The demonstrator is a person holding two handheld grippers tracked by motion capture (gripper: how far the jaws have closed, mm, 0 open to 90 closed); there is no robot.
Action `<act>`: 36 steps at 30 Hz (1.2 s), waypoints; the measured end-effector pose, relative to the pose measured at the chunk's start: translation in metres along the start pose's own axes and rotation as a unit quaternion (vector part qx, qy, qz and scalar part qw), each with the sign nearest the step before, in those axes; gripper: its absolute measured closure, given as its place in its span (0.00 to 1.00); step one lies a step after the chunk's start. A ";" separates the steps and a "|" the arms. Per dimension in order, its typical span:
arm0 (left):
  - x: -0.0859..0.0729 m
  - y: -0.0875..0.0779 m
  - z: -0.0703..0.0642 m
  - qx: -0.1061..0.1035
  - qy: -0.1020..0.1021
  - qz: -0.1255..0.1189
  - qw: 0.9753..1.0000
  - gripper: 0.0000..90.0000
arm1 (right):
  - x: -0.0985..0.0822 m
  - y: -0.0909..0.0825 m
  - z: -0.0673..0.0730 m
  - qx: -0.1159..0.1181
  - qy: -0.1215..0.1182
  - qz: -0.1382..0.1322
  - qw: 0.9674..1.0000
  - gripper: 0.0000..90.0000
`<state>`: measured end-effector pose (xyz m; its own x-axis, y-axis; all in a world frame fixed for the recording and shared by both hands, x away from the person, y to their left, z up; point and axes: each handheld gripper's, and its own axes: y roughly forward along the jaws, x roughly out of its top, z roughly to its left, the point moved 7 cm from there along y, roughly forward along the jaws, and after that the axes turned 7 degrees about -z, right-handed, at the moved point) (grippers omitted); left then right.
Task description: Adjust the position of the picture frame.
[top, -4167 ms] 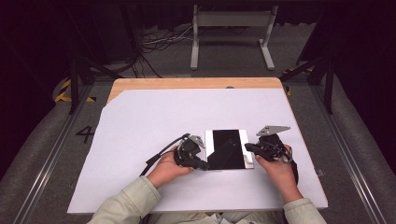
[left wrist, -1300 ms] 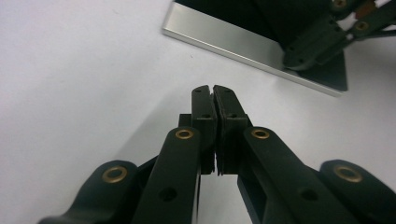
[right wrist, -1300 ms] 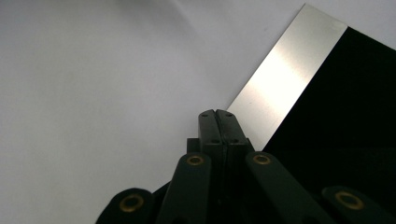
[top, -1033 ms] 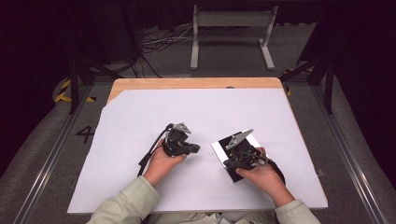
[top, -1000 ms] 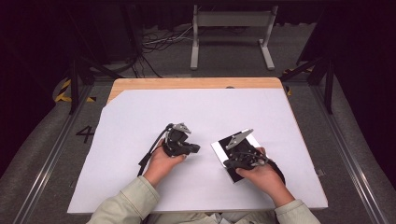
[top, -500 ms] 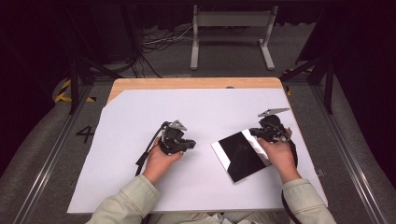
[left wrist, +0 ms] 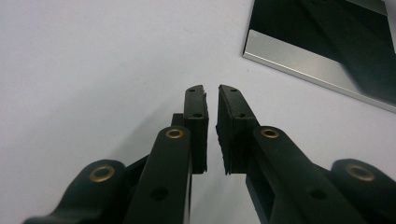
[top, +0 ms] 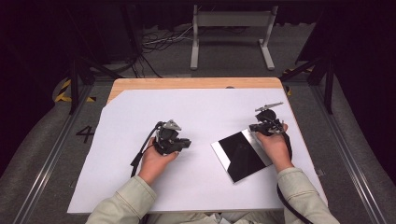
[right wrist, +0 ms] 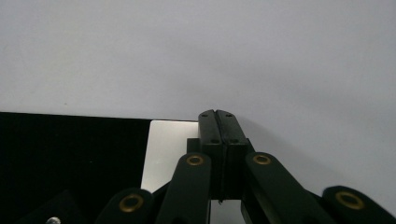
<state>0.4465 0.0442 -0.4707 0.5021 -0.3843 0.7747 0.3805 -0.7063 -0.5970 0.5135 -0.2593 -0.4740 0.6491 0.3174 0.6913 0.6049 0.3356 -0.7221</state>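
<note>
A flat black glossy panel (top: 243, 156) with silver edges lies tilted on the white table sheet (top: 205, 107), right of centre. My left gripper (top: 186, 142) is left of the panel and apart from it. Its jaws have just been opening, and in the left gripper view (left wrist: 211, 91) a narrow gap stands between the pads with nothing in it; the panel (left wrist: 327, 42) is ahead to the right. My right gripper (top: 253, 127) is at the panel's far right corner. In the right gripper view (right wrist: 216, 113) its jaws are shut with nothing between them, over the panel's silver edge (right wrist: 168, 149).
The white sheet covers a wooden tabletop (top: 196, 83) whose far edge shows bare. A white metal frame (top: 231, 28) and cables stand on the floor beyond the table. A black cable (top: 142, 151) trails from the left gripper toward the person.
The right hand has moved from over the panel to its far right corner. The panel now lies uncovered and tilted. The left hand has hardly moved.
</note>
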 end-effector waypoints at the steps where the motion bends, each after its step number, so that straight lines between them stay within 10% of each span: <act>1: -0.001 -0.001 0.000 0.000 -0.001 0.001 1.000 0.92 | -0.001 0.003 -0.002 0.002 0.002 0.005 1.000 1.00; 18: -0.005 -0.002 0.001 0.000 -0.004 0.008 1.000 0.91 | 0.006 0.015 0.009 0.014 -0.014 0.003 1.000 1.00; 36: -0.005 -0.003 0.001 -0.001 -0.004 0.006 1.000 0.91 | 0.014 0.026 0.081 0.081 -0.083 -0.001 0.993 1.00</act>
<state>0.4435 0.0484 -0.4733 0.5122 -0.3881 0.7662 0.3737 -0.7025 -0.6056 0.5012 -0.1744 -0.4806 0.5555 0.4535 0.6970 0.5154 0.4701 -0.7165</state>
